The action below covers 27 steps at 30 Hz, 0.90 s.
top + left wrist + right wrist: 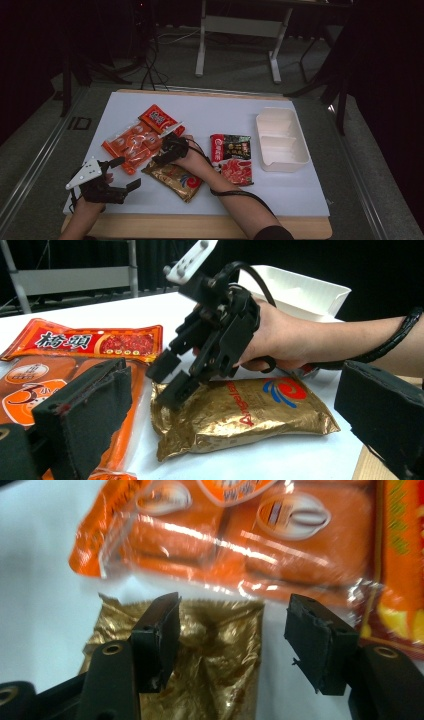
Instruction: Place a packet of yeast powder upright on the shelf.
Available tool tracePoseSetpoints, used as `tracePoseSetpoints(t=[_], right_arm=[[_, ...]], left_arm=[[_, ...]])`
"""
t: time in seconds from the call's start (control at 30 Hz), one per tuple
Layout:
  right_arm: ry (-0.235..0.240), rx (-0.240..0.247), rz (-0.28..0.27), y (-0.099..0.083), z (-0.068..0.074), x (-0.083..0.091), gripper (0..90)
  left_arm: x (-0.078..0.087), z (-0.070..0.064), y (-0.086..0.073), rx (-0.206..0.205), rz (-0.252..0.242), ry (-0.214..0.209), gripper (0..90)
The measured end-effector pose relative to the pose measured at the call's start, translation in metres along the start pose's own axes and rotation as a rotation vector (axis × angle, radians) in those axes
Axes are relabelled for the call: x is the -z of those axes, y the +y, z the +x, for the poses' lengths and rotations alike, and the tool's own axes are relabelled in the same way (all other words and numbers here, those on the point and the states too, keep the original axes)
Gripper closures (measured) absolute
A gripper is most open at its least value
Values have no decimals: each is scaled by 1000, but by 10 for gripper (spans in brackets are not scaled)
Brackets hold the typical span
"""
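A gold foil packet [175, 180] [240, 412] [215, 675] lies near the table's front, left of centre. My right gripper [164, 154] [170, 380] [232, 620] hovers open over its crinkled left end, jaws on either side of that edge and not closed on it. A large orange multi-pack [132, 145] [240, 545] [30, 385] lies just beyond, with a red packet [157, 118] [90, 342] at its far end. My left gripper [125, 173] [235, 385] is open at the front left, empty and pointing towards the gold packet.
A black-and-red packet [232, 157] lies right of the person's right hand. A white two-compartment tray [281, 160] [300, 290] stands at the right. The white mat [225, 112] ends close to the wooden front edge [200, 225].
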State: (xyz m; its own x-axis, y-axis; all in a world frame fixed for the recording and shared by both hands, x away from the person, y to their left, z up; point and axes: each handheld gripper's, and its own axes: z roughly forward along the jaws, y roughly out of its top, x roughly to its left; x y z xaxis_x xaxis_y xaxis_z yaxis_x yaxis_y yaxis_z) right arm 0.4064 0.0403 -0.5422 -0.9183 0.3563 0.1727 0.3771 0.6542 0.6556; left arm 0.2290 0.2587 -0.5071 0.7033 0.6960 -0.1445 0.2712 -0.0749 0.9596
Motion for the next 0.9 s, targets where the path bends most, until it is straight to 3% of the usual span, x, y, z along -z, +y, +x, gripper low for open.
tracePoseSetpoints(t=[0.23,0.47,0.57,0.67,0.7,0.9], right_arm=[[-30,38,44,2,6,-2,459],[-71,99,81,4,16,-3,617],[-113,136,101,5,21,-4,735],[-113,145,107,6,22,-4,795],[-107,148,108,6,23,-4,864],[-79,133,99,8,22,4,889]], left_arm=[[0,-1,0,-4,3,0,16],[-1,-1,0,-5,4,1,16],[0,-1,0,-6,5,1,16],[0,0,0,-4,3,2,16],[0,0,0,-4,3,3,16],[0,0,0,-5,3,5,17]])
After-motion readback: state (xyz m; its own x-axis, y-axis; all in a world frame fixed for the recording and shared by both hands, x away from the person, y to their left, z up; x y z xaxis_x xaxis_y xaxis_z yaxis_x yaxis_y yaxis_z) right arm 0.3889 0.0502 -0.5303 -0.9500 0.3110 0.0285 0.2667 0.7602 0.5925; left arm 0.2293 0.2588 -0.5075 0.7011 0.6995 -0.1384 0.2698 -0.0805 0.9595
